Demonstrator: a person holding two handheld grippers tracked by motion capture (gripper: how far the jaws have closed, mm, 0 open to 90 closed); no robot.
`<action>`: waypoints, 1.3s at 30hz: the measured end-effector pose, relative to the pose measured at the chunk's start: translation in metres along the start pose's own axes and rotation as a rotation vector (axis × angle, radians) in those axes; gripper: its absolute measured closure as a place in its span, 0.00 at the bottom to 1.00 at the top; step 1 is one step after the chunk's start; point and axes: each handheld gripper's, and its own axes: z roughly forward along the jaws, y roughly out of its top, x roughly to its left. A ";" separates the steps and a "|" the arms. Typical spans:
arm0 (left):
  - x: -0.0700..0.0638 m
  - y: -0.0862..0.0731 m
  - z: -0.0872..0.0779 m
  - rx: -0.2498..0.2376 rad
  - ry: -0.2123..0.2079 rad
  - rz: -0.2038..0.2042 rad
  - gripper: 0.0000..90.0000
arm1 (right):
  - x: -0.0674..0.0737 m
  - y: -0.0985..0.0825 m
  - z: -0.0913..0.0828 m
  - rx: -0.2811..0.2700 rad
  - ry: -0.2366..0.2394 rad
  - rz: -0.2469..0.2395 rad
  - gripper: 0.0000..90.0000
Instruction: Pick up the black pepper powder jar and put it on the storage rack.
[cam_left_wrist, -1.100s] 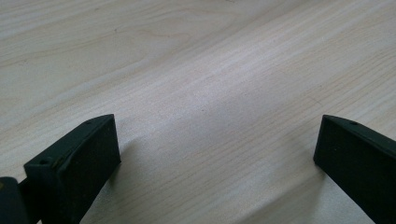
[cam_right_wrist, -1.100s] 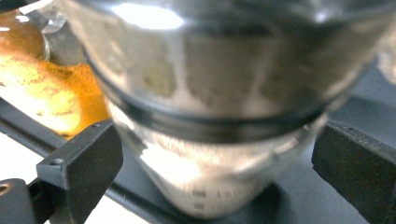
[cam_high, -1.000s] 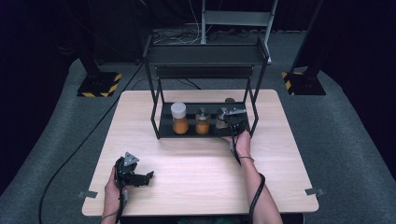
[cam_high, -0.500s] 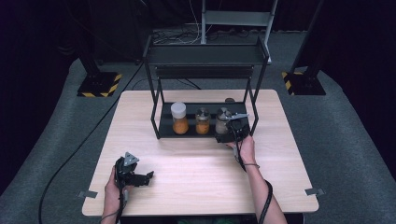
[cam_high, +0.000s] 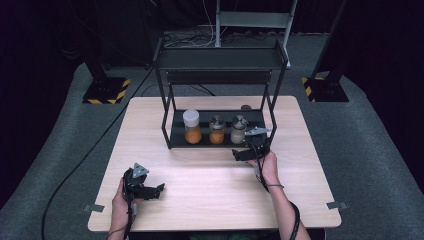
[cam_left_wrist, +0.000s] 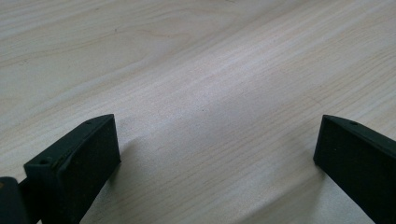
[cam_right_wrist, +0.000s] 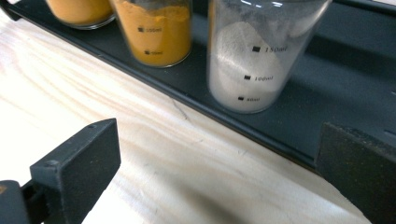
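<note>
Right gripper view puts the white-powder jar (cam_right_wrist: 261, 56) at my twelve o'clock, upright on the rack (cam_right_wrist: 336, 107), beside the orange jar (cam_right_wrist: 154, 30). My right gripper (cam_right_wrist: 217, 172) has its fingers apart, empty. Glass: rigid, slick, breakable, moderately heavy; I'd grip mid-body. Left gripper (cam_left_wrist: 215, 158) spread over bare tabletop (cam_left_wrist: 196, 70).

Three jars (cam_high: 216, 129) stand side by side on the rack's bottom shelf (cam_high: 177, 136), perhaps evenly spaced.
</note>
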 end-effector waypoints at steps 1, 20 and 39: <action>0.000 0.000 0.000 0.000 0.000 0.000 0.00 | 0.000 -0.001 -0.002 -0.004 0.000 -0.003 0.00; 0.000 0.000 0.000 0.000 0.000 0.000 0.00 | 0.024 -0.052 -0.038 -0.009 0.012 -0.051 0.00; 0.000 0.000 0.000 0.000 0.000 0.000 0.00 | 0.018 -0.106 -0.073 -0.030 0.027 -0.009 0.00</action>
